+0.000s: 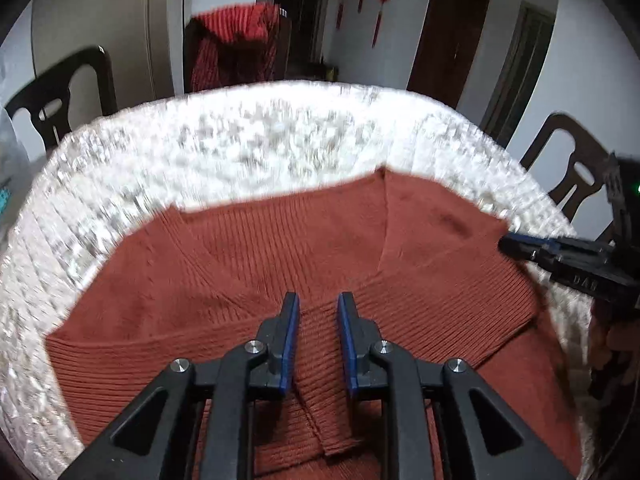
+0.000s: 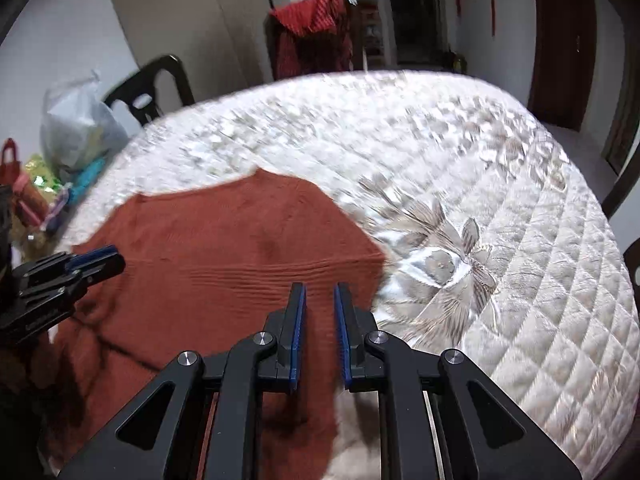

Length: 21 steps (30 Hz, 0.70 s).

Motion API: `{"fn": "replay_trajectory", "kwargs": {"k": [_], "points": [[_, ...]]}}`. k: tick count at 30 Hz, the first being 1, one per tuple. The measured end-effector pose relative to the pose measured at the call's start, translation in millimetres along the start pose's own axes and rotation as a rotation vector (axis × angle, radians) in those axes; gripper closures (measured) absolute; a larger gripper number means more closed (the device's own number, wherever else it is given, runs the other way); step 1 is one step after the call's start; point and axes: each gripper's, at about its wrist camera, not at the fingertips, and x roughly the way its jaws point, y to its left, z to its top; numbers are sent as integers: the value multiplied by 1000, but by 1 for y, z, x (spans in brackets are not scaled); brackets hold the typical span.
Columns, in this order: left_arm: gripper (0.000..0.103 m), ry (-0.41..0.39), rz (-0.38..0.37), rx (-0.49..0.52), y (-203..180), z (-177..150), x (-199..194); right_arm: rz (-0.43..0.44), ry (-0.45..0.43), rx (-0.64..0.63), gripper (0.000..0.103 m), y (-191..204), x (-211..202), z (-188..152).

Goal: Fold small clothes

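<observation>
- My left gripper (image 1: 318,300) stands narrowly parted over the rust-red knit sweater (image 1: 280,248); a ribbed fold runs between its blue pads, not visibly pinched.
- My right gripper (image 2: 320,292) is also slightly apart, holding nothing, above the sweater's right edge.
- The sweater lies flat on a white quilted cover (image 2: 500,200).
- Dark chairs (image 1: 60,92) stand beyond.

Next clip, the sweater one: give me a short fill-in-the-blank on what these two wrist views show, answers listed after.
1. The knit sweater lying on the quilted cover is rust-____ in colour.
2. The quilted cover under the sweater is mostly ____.
3. The pads on the left gripper are ____.
4. In the right wrist view, the plastic bag sits at the table's ____ side.

Answers: red; white; blue; left
</observation>
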Motion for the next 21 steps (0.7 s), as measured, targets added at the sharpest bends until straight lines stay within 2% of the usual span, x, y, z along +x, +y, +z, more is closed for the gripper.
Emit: {"fn": "replay_trajectory", "kwargs": {"k": [2,6,9,11,14,16,19,21], "points": [[81,-13,5,21,-4,-6,-8,-1,-3,2,89,1,-9,-4],[81,-42,-48,37,-9,-26,-38,37,-30,-44,89,15,-38,-26],[81,-8,-56,39,-11,-41,-36,40,3,-86,89,27,-38,-48],[81,-29,-38,49,-13,-46,-33,28,-7,-105,89,30,-35,-56],[81,-19,-33,16,-12,-42,-37,17,-3,-80,89,26,-41,-55],[81,-41,-19,15,-13,-43,-48,4,-22,-90,89,28,-50,-57],[81,-82,-4,-3,-8,-54,-69,34,-62,-82,88,29,-68,-62],[76,-98,14,-26,-2,-62,-82,41,-83,-76,88,30,-78,-68]]}}
